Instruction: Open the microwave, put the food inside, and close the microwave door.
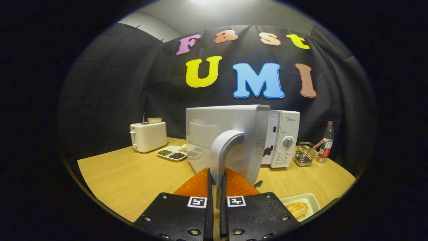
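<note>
Gripper [216, 177] is clamped on the microwave door handle [224, 150], both fingers pressed against its lower end, one each side. Handle is a curved pale bar arching off the door's free edge toward the camera.

Microwave door [230, 134] is swung well open, seen close up just beyond the fingers, its perforated inner edge facing right. It blocks the view of the cavity, so can't tell what's inside. Microwave [282, 137] body sits behind the door, control panel with a round knob [288, 142] visible to the right of the door.

Food: a white tray [309, 199] with a golden-brown piece of food [297, 209] sits on the wooden table [127, 177], close to the gripper's right finger, outside the microwave.

Other stuff on the table:
- white toaster [148, 136] left of the microwave, slice of bread [154, 120] sticking out the top
- divided dish [172, 152] with green and dark beans, between toaster and door
- wire basket [305, 154] just right of the microwave
- plastic bottle [326, 142] with red label, right of the basket, upright
</note>
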Demonstrator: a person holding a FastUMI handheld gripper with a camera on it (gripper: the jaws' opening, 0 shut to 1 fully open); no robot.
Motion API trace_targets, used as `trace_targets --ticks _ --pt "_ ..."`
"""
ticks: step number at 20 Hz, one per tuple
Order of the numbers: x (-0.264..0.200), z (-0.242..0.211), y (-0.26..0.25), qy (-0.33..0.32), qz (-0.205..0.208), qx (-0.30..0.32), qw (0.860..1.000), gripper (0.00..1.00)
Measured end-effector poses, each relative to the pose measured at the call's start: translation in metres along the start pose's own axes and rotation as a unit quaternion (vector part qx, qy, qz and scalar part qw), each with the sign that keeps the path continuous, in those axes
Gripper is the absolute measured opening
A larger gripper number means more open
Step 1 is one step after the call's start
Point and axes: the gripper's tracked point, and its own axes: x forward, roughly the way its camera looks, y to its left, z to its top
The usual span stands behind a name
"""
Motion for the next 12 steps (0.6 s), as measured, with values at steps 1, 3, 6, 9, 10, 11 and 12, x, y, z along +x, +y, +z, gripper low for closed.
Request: trace_targets --ticks 1,3,6,9,10,11,12 --pt "-0.002 0.001 0.011 -0.003 0.002 -0.002 1.0 0.08" --pt "-0.006 0.001 0.029 -0.01 -0.001 -0.007 1.0 0.08" --pt "-0.009 0.0 0.06 -0.02 -0.009 -0.002 1.0 0.08" --pt "-0.01 0.001 0.096 -0.032 -0.013 0.009 0.999 0.08" --pt "-0.01 0.001 0.104 -0.033 -0.024 0.008 0.999 0.07" --pt "-0.01 0.002 0.111 -0.037 -0.035 0.01 0.999 0.08" --pt "-0.007 0.002 0.119 -0.039 -0.047 0.012 0.998 0.07"
